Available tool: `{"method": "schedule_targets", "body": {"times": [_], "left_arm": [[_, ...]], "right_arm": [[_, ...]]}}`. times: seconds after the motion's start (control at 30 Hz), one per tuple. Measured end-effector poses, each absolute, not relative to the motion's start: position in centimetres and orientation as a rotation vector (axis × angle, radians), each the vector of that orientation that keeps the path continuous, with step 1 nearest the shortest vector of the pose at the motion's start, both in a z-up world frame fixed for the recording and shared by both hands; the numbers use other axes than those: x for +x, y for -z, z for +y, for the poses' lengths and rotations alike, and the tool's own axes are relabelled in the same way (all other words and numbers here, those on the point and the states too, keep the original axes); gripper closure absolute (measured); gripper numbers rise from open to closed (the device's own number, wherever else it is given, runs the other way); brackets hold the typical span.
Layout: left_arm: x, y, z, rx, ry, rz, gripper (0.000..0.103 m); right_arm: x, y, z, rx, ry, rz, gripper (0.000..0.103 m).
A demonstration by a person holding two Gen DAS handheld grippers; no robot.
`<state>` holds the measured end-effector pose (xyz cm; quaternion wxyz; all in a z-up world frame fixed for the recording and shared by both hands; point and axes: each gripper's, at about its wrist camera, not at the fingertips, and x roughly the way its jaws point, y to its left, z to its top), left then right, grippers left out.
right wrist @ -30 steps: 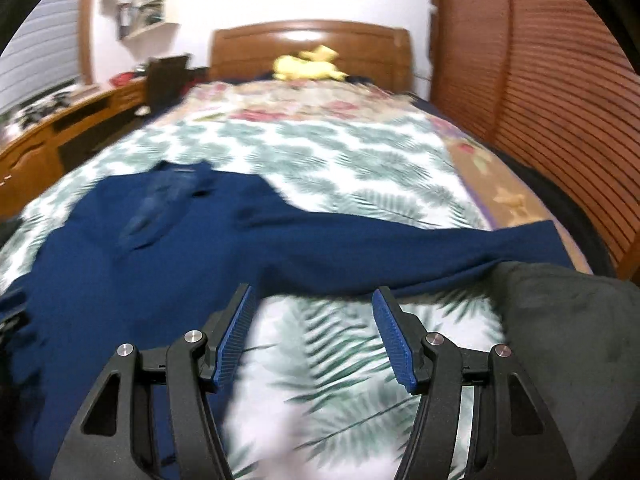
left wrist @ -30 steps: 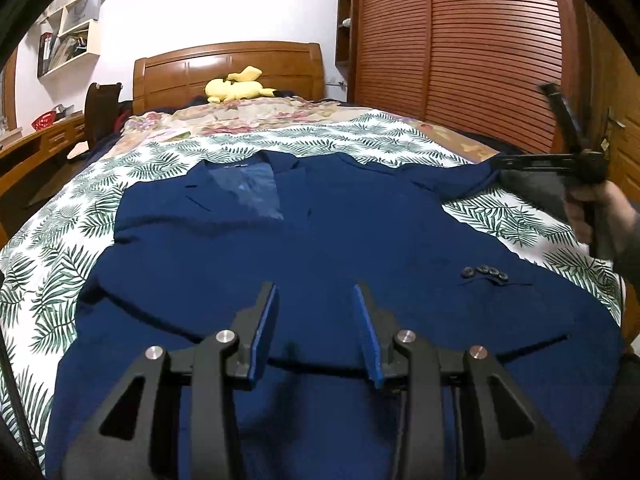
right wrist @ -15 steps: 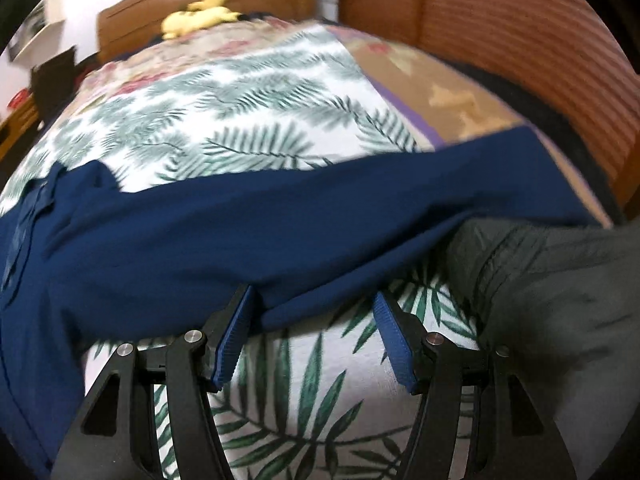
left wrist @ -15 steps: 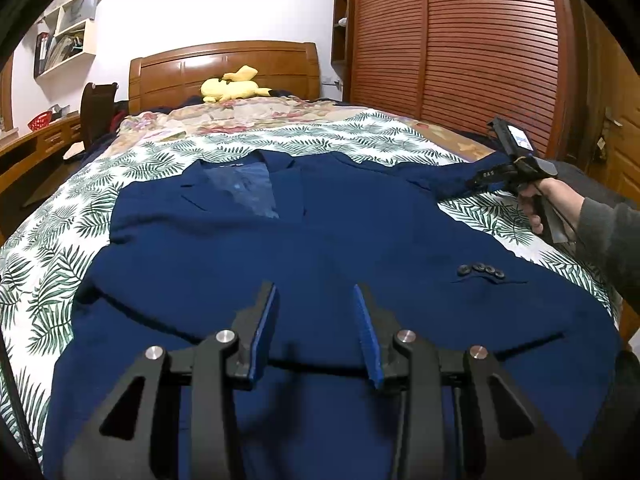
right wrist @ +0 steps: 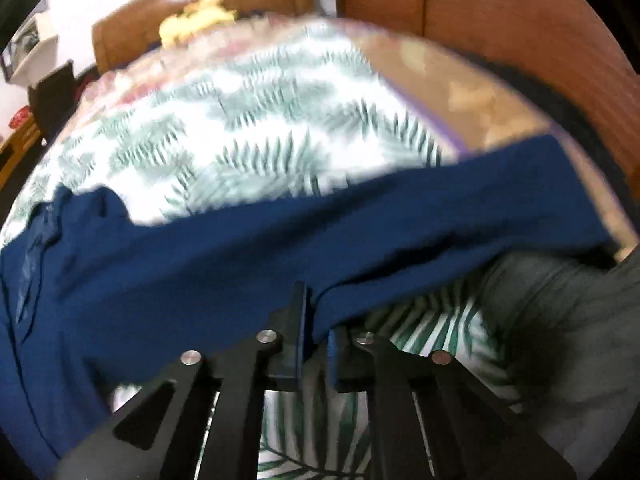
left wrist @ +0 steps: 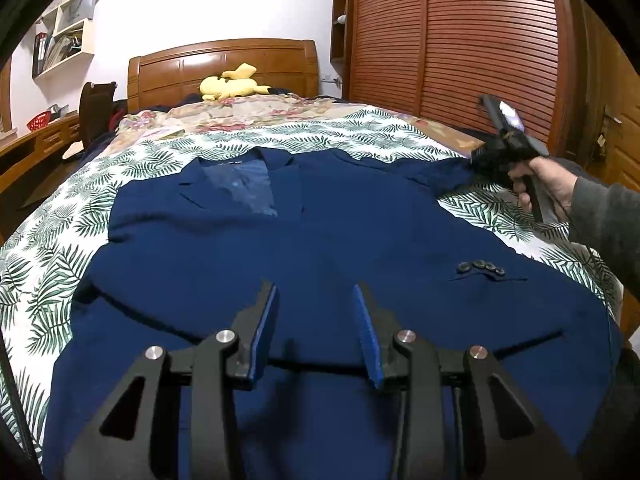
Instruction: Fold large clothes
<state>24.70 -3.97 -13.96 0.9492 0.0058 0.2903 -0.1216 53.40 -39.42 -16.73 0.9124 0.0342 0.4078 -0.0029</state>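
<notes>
A navy blue jacket [left wrist: 320, 248] lies spread flat, front up, on a bed with a palm-leaf sheet [left wrist: 52, 264]. One sleeve [right wrist: 360, 224] stretches out to the right. My right gripper [right wrist: 316, 312] is shut on the near edge of that sleeve; it also shows in the left wrist view [left wrist: 480, 160], at the sleeve's end. My left gripper [left wrist: 314, 312] is open and empty, hovering over the jacket's lower middle.
A grey garment [right wrist: 560, 320] lies at the bed's right edge beside the sleeve. A yellow plush toy [left wrist: 232, 84] sits by the wooden headboard [left wrist: 220, 64]. Slatted wardrobe doors [left wrist: 480, 40] stand on the right, a desk [left wrist: 36, 140] on the left.
My right gripper has moved down onto the sleeve's edge and closed on it. My left gripper has stayed open in place over the jacket.
</notes>
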Motion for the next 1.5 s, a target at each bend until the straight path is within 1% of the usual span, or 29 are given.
{"method": "schedule_targets", "body": {"times": [0.1,0.2,0.4,0.6,0.8,0.83,0.9,0.93,0.97,1.03,1.27,1.5], "left_arm": [[24.7,14.0,-4.0,0.013,0.247,0.593,0.066],[24.8,13.9,-4.1,0.014,0.245,0.593,0.066],[24.8,13.9,-4.1,0.016,0.244,0.594,0.066],[24.9,13.8,-4.1,0.017,0.238,0.596,0.066],[24.8,13.7,-4.2,0.019,0.238,0.595,0.066],[24.8,13.8,-4.2,0.020,0.237,0.596,0.066],[24.8,13.8,-4.3,0.020,0.237,0.595,0.066],[24.9,13.8,-4.3,0.020,0.237,0.595,0.066],[24.9,13.8,-4.3,0.020,0.237,0.596,0.066],[24.9,13.8,-4.3,0.021,0.237,0.597,0.066],[25.0,13.9,-4.4,0.018,0.241,0.600,0.066],[25.1,14.0,-4.5,0.019,0.243,0.603,0.066]], "right_arm": [[51.8,13.5,-37.5,0.054,-0.062,0.735,0.100],[49.7,10.5,-34.1,-0.011,-0.178,0.669,0.100],[44.9,7.0,-26.9,-0.118,-0.388,0.624,0.100],[41.0,7.8,-20.9,-0.177,-0.535,0.682,0.100],[39.3,10.1,-18.5,-0.242,-0.525,0.785,0.099],[39.2,10.2,-18.4,-0.249,-0.522,0.791,0.098],[38.9,9.9,-18.2,-0.262,-0.510,0.790,0.089],[38.8,9.5,-18.5,-0.262,-0.504,0.785,0.077],[38.7,9.0,-18.8,-0.250,-0.502,0.778,0.063],[38.6,8.5,-19.2,-0.226,-0.504,0.781,0.049],[38.3,9.5,-19.9,-0.219,-0.516,0.886,0.049],[36.4,10.7,-20.7,-0.252,-0.521,0.890,0.049]]}}
